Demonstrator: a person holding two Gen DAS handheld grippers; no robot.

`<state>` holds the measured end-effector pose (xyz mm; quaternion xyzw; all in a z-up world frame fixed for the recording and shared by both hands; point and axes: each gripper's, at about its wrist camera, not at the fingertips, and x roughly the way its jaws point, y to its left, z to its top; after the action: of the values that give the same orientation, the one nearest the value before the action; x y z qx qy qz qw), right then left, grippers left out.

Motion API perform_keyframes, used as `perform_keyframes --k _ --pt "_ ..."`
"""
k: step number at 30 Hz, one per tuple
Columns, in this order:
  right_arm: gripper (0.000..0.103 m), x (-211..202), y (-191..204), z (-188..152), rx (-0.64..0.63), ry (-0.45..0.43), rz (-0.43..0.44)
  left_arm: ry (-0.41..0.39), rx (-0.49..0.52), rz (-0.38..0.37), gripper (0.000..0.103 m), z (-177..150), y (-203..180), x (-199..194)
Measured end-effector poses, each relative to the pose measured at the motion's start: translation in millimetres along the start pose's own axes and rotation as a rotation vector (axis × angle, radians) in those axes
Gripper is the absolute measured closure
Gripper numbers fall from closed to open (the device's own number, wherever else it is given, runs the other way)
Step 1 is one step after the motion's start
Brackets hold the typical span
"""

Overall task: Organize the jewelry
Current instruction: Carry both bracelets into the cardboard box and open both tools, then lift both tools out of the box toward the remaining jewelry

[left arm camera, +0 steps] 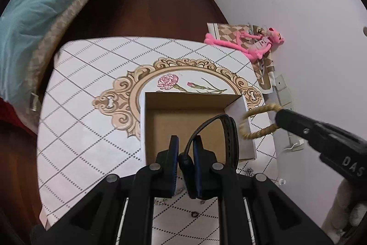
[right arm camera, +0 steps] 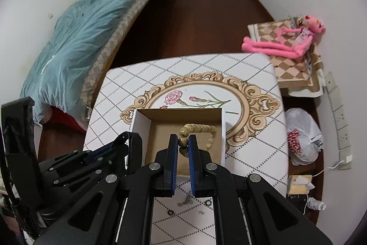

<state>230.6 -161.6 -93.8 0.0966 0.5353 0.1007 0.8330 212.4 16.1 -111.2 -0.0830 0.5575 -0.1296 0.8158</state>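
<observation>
Bead bracelet (right arm camera: 199,129) pinched btwn right fingers (right arm camera: 174,153); black band (left arm camera: 226,130) clamped in left fingers (left arm camera: 197,153), both over box (left arm camera: 183,102).

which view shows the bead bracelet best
The left wrist view: the tan bead bracelet hangs as a nearly whole loop from the right gripper, beside the cardboard box. The right wrist view shows only a foreshortened arc of beads pinched close to the camera.
</observation>
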Motion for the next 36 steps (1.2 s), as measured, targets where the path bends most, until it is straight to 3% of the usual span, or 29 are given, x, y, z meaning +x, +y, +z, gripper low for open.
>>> perform_keyframes --k 5,8,10,11,12,13,15,17,19,23,26,36 --pt "0.094 33 -12 10 0.024 0.077 0.034 0.074 -0.024 -0.006 0.089 19 2 19" --pt "0.093 46 -16 13 0.033 0.131 0.068 0.075 -0.022 0.000 0.082 26 0 20" --pt "0.093 53 -19 15 0.041 0.159 0.078 0.059 -0.028 0.018 0.048 30 0 17" --pt "0.093 55 -20 16 0.040 0.169 0.083 0.043 -0.036 0.020 0.015 31 1 15" --pt "0.092 56 -21 16 0.041 0.173 0.077 0.034 -0.044 0.022 0.004 32 3 13" --pt "0.086 56 -22 14 0.039 0.173 0.068 0.027 -0.047 0.030 0.004 32 5 12" --pt "0.065 54 -25 13 0.044 0.169 0.052 0.015 -0.044 0.093 0.004 31 9 10" --pt "0.026 54 -26 10 0.036 0.163 0.004 -0.001 -0.048 0.133 0.003 28 14 10" --pt "0.013 55 -26 4 0.013 0.155 -0.068 -0.023 -0.048 0.183 0.002 23 20 10" --pt "0.013 64 -25 -13 -0.022 0.146 -0.204 -0.067 -0.030 0.282 0.000 10 26 14" --pt "0.012 70 -26 -23 -0.016 0.142 -0.236 -0.068 -0.019 0.335 0.000 0 30 20" --pt "0.011 65 -18 -39 -0.011 0.110 -0.272 -0.085 -0.029 0.366 0.000 -11 36 6"
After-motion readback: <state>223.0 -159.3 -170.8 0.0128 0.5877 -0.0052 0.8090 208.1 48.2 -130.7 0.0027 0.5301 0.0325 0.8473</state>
